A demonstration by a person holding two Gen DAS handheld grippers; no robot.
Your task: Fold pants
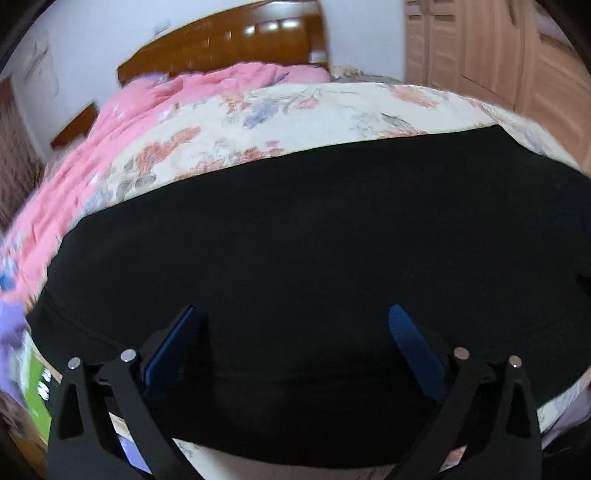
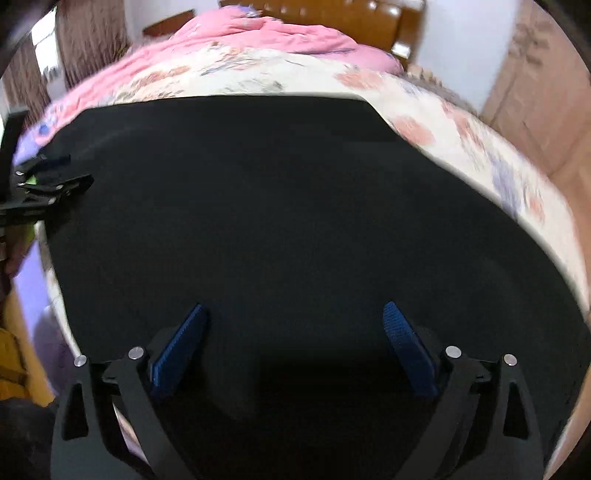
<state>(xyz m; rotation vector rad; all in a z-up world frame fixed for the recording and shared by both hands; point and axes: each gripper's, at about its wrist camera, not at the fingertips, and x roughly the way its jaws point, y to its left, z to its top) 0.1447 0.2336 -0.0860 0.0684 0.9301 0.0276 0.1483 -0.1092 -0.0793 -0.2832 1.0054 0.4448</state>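
Pants [image 1: 314, 240]: black, spread flat across the flowered bed [image 1: 332, 110], near its front edge.
Left claw [image 1: 295, 325]: wide open, empty, above the cloth.
Right claw [image 2: 295, 321]: wide open, empty, likewise.
Progress: apparently one broad slab; whether folds exist I cannot tell; more folding likely left.

Wooden headboard [image 1: 229, 40], white wall [image 1: 92, 33], wardrobe doors [image 1: 491, 48]

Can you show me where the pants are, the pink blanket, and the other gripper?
pants [image 1: 314, 240], left wrist view, middle of the black cloth
pink blanket [image 1: 110, 140], left wrist view, its rumpled side along the bed
left gripper [image 2: 79, 171], right wrist view, between its two open fingers at the pants' left edge
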